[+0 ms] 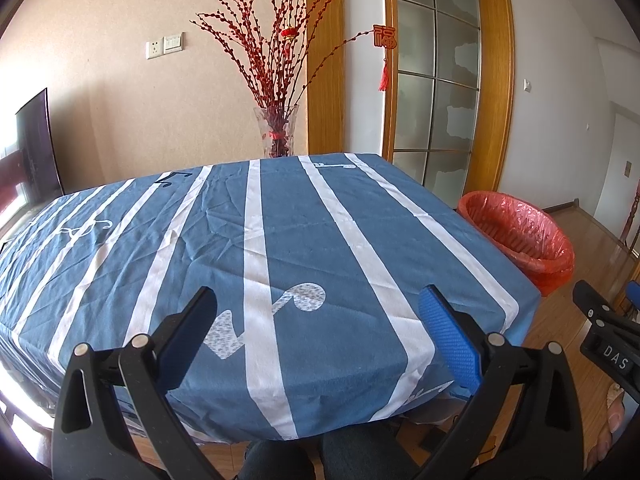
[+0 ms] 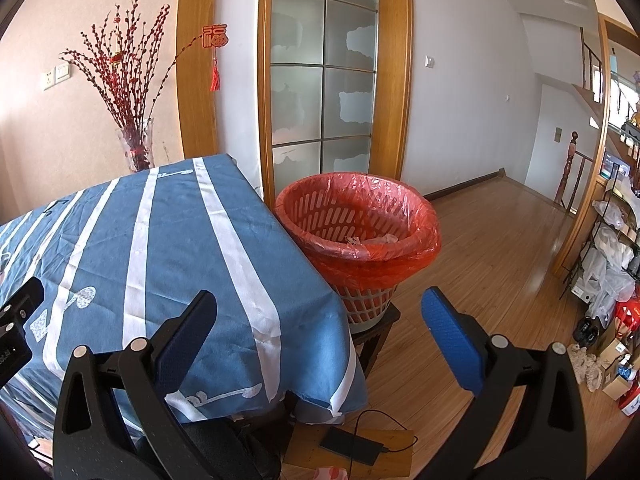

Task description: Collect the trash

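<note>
A slatted bin lined with a red plastic bag (image 2: 356,220) stands on a small dark stool at the table's right side, with crumpled pale trash (image 2: 374,240) lying inside; the bin (image 1: 520,236) also shows in the left wrist view past the table's right edge. My left gripper (image 1: 318,320) hovers open over the near part of the blue-and-white striped tablecloth (image 1: 280,220), nothing between its fingers. My right gripper (image 2: 320,322) is open too, held above the table's near right corner, short of the bin. No trash shows on the cloth.
A glass vase of red branches (image 1: 276,132) stands behind the table's far edge. A dark flat device with a cable (image 2: 352,446) lies on a wooden board on the floor. Cluttered shelves (image 2: 612,248) line the right wall. A person's dark-clothed knees (image 1: 280,460) are under the near edge.
</note>
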A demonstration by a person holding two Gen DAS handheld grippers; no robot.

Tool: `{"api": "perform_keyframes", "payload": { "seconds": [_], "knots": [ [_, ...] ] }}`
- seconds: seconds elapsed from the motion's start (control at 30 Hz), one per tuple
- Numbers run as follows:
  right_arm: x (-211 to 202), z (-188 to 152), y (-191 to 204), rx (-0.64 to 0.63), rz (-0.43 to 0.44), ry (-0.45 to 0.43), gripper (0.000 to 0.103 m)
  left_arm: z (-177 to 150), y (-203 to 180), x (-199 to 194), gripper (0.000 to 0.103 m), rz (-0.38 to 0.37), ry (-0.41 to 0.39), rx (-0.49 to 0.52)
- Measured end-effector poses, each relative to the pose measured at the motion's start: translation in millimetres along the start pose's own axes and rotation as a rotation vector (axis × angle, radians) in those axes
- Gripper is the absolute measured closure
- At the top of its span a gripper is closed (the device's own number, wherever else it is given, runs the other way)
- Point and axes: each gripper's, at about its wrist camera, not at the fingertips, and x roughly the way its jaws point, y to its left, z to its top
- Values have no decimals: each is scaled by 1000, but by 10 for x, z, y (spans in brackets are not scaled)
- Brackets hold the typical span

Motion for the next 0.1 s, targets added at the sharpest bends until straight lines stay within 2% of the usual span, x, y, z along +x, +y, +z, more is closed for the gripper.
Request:
{"api": "perform_keyframes", "payload": {
  "seconds": [0.1],
  "knots": [
    [1, 0, 0, 1, -1, 1, 2, -3, 2, -4, 4, 0, 2, 1]
  ]
}}
